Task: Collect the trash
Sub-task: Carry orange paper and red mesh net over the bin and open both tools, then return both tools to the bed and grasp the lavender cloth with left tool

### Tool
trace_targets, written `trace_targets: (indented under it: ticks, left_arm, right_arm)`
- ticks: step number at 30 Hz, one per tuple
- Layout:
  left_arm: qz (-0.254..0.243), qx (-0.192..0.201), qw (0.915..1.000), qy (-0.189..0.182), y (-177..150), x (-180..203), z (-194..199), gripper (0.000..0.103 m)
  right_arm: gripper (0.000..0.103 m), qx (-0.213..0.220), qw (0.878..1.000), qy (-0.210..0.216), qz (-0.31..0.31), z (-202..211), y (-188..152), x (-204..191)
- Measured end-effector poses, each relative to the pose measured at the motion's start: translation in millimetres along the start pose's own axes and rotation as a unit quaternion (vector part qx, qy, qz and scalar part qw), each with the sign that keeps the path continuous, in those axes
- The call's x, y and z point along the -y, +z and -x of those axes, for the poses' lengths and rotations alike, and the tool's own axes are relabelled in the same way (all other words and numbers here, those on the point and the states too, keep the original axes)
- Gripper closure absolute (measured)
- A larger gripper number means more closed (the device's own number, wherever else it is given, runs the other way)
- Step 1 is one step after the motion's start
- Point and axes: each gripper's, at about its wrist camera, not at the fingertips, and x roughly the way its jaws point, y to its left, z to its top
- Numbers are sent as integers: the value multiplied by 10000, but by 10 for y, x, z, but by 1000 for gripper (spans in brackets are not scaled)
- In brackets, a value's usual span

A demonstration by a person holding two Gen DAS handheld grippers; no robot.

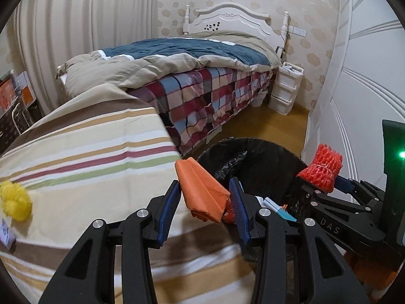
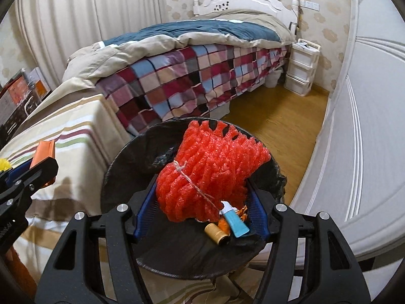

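Trash rides in both claws: the right claw [image 2: 200, 200] pinches a red foam net [image 2: 212, 172] directly over the black-lined bin [image 2: 121, 177], placed so letting go should drop it inside. The left claw [image 1: 205, 200] grips folded orange paper [image 1: 202, 190] at the striped worktop [image 1: 88, 152] edge nearest the bin, probably next. Yellow fluff [image 1: 15, 200] still lies near the worktop's left edge.

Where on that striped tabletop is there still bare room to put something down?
The striped cloth lies bare across its middle, between the yellow puff at its left edge and the orange paper in the left gripper. Crowded: the bin, under the right gripper holding red foam netting.
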Motion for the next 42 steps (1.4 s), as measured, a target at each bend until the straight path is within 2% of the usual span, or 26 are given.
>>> trace_targets:
  ticks: [14, 17, 18, 21, 25, 34, 42]
  left_arm:
    - [-210, -140, 9997, 50, 113, 260, -269, 60]
    - [-199, -180, 9996, 66, 117, 276, -295, 58]
    - [-196, -194, 9996, 84, 111, 286, -297, 57]
    - [-123, -190, 9997, 117, 116, 262, -299, 40]
    - [-17, -128, 9998, 166, 132, 210, -275, 29]
    - [310, -83, 9989, 328, 120, -7, -154, 22]
    - [381, 73, 9979, 520, 77, -168, 43, 19]
  right_arm:
    - [41, -42, 9998, -74, -179, -178, 119, 201]
    - [37, -45, 9998, -95, -166, -190, 127, 205]
    - [33, -43, 9998, -115, -168, -196, 129, 204]
    - [29, -32, 9996, -188, -192, -217, 137, 212]
    - [24, -9, 9995, -243, -197, -214, 137, 196]
    - [22, 28, 9995, -242, -177, -135, 130, 147]
    - [18, 84, 9997, -209, -119, 8, 103, -17]
